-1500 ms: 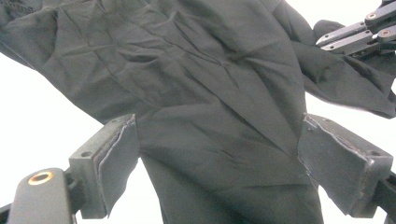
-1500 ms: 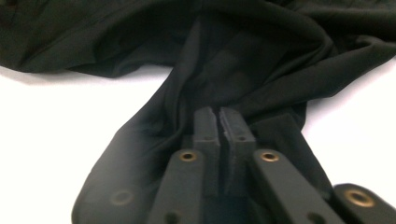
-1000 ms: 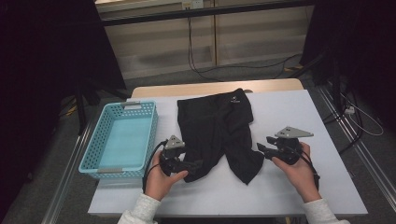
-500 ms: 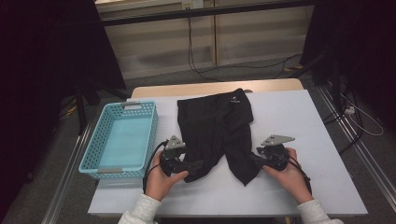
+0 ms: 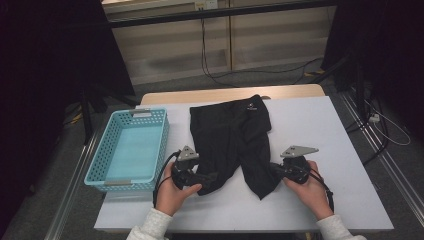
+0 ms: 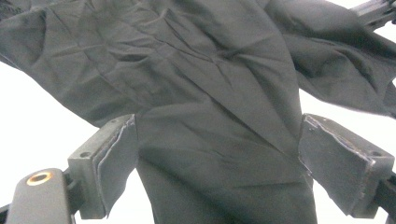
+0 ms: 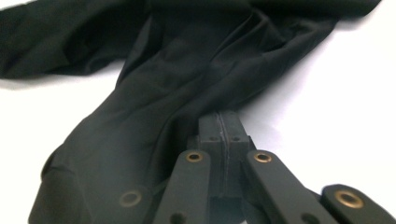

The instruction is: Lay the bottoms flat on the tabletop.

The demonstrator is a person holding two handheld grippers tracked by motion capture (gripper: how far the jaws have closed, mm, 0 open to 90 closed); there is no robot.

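A pair of black shorts lies flat on the white table, legs toward the person. My left gripper rests at the hem of the left leg. In the left gripper view its jaws stand wide apart with that leg lying between the pads. My right gripper is at the outer edge of the right leg. Its jaws have just been closing, and in the right gripper view the right gripper is pinched shut on the edge of the cloth.
A light blue plastic basket stands at the table's left, close to my left hand. Bare white tabletop stretches to the right of the shorts. Cables lie on the floor beyond the far edge.
My right gripper has moved left to the right leg's edge and its jaws have closed there. The left gripper and the shorts have stayed put.
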